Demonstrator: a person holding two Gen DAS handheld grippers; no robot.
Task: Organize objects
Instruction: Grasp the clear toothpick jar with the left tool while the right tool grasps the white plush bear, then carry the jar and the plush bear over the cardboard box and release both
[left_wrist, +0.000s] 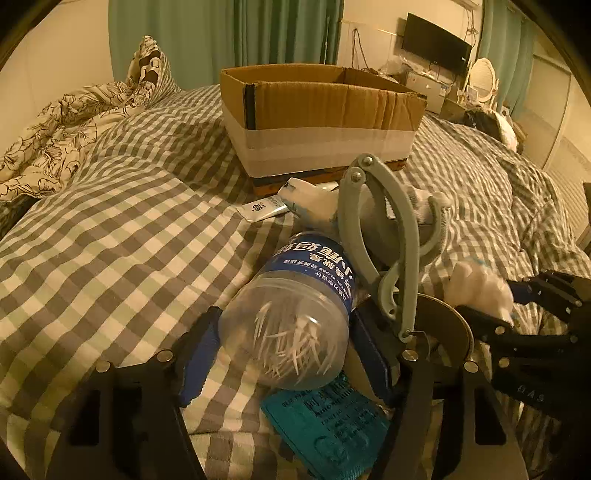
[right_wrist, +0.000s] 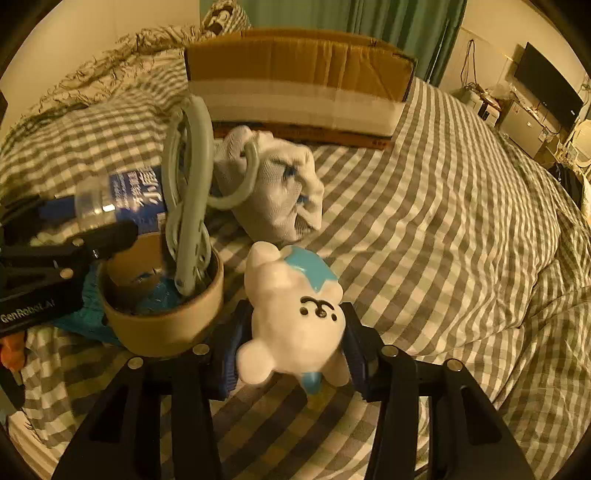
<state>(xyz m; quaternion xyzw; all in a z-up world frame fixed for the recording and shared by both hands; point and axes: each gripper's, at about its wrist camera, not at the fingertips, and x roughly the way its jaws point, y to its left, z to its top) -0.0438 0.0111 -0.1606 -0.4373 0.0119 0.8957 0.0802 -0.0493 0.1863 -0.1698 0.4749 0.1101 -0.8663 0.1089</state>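
My left gripper (left_wrist: 286, 345) is shut on a clear floss-pick jar (left_wrist: 295, 310) with a blue label, lying tilted over the checked bed. My right gripper (right_wrist: 291, 339) is shut on a white bear figure (right_wrist: 295, 314) with a blue scarf, lying on its back. A brown tape roll (right_wrist: 162, 325) holds grey plastic scissors-like tongs (right_wrist: 188, 192); it also shows in the left wrist view (left_wrist: 447, 325). A white sock bundle (right_wrist: 280, 192) lies behind the bear. An open cardboard box (left_wrist: 317, 114) stands further back on the bed.
A teal medicine box (left_wrist: 325, 424) lies under the jar. A white tube (left_wrist: 264, 208) lies before the box. A floral duvet (left_wrist: 55, 136) is bunched at the left. A TV (left_wrist: 436, 48) and dresser stand by the far wall.
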